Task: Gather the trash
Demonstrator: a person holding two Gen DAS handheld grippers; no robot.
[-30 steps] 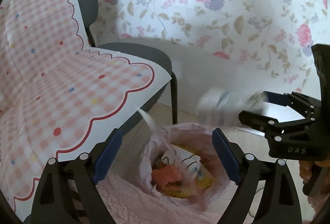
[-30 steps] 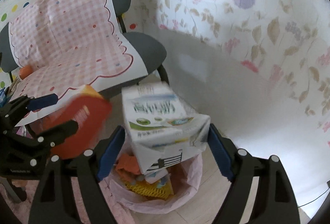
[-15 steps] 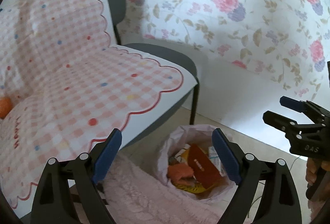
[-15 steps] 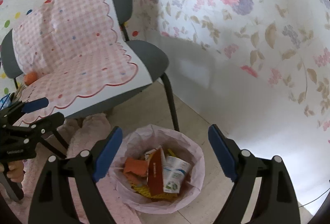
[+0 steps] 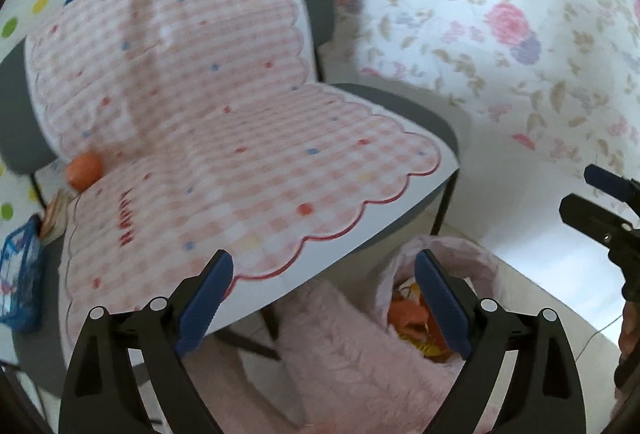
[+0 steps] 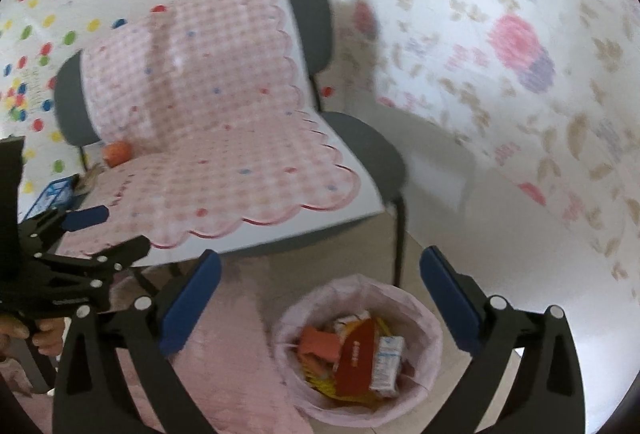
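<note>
In the left wrist view the left tongs (image 5: 320, 298) stand apart with nothing between them, above the pink-lined trash bin (image 5: 464, 258) beside the grey chair (image 5: 400, 106); an orange ball (image 5: 83, 170) rests on the checked cloth (image 5: 224, 138). In the right wrist view the right tongs (image 6: 320, 298) have just been opening and gape empty; the red carton (image 6: 356, 358) and white milk carton (image 6: 386, 358) lie in the bin.

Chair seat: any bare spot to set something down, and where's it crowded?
The checked cloth over the chair is bare from its scalloped front edge back to the fold. Clutter sits at its far left: an orange ball, a blue packet. The bin by the chair leg holds cartons and wrappers. Bare floor lies between bin and wall.
</note>
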